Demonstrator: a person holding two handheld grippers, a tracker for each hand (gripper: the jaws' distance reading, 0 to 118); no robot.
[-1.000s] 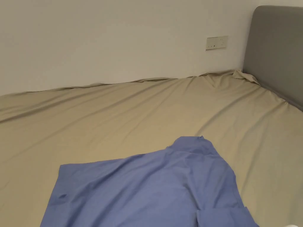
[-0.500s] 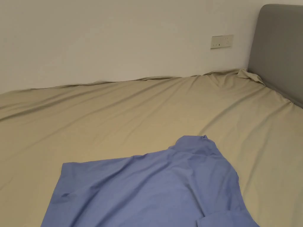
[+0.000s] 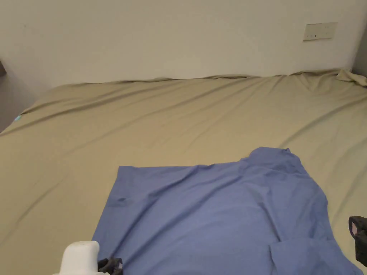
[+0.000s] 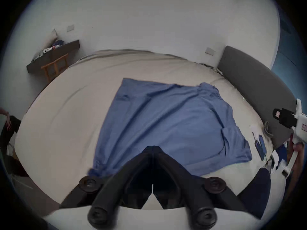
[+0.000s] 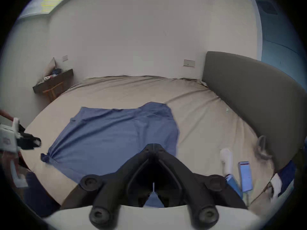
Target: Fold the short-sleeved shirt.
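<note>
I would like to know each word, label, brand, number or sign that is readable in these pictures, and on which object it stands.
No text can be read.
Right gripper: a small pink label on its tip, too blurred.
Left gripper: a mark on its white body, too blurred.
Phone on the bed: lit screen, too small.
Wall plate: no lettering visible.
Shirt: no print visible.

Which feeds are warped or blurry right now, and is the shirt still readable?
Head view: undistorted, soft even light, no glare; blue shirt sharp. Left gripper view: strong fisheye, dark corners, cool tint; left gripper sharp, shirt creases readable. Right gripper view: same fisheye; right gripper crisp, phone and bed's near right edge smeared.
</note>
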